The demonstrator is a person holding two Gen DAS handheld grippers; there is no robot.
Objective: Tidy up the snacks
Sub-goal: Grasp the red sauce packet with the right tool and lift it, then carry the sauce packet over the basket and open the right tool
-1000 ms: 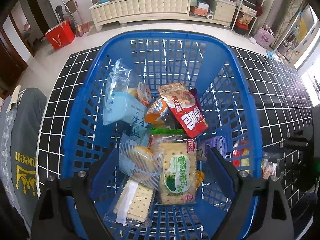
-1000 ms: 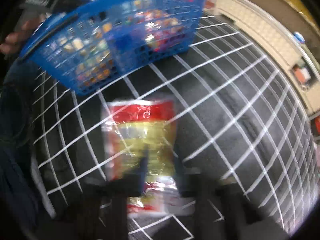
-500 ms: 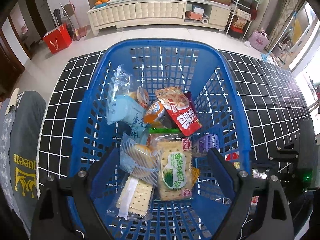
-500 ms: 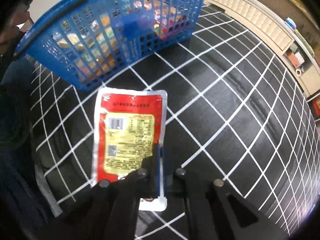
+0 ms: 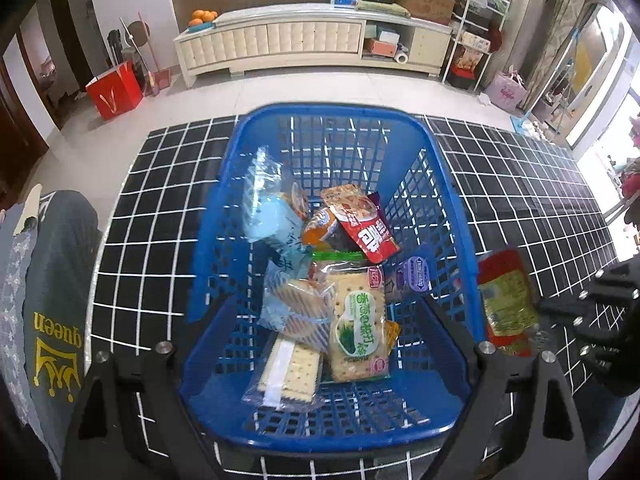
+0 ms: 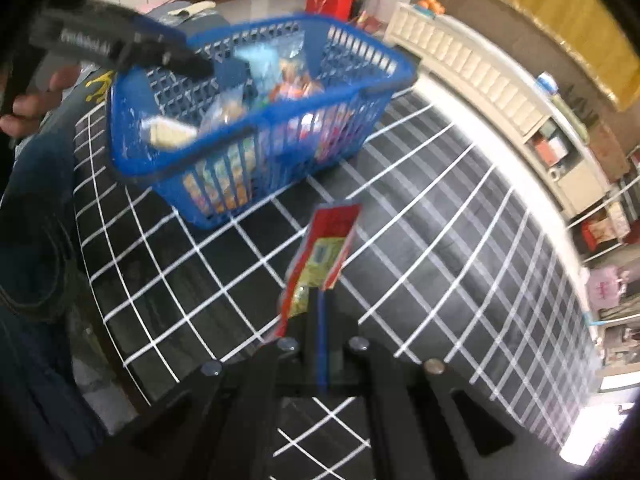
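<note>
Red snack packet point(image 6: 320, 264) hanging pinched between pressed-together fingers of right gripper point(image 6: 320, 300), probably heading for blue basket point(image 6: 384, 80). Left gripper point(image 5: 320, 352) hovering spread wide above basket, holding nothing.

Red paper bag point(image 5: 115, 89) on floor; oranges point(image 5: 203, 17) atop cream cabinet point(image 5: 312, 44).

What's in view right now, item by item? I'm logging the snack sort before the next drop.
basket: one, blue, on the checked cloth
checked cloth: one, black with white lines, under the basket
snack packets: several, mixed colours, inside the basket
red packet: one, red and yellow, lifted off the cloth beside the basket
left gripper: one, black, open above the basket
right gripper: one, black, shut on the red packet
</note>
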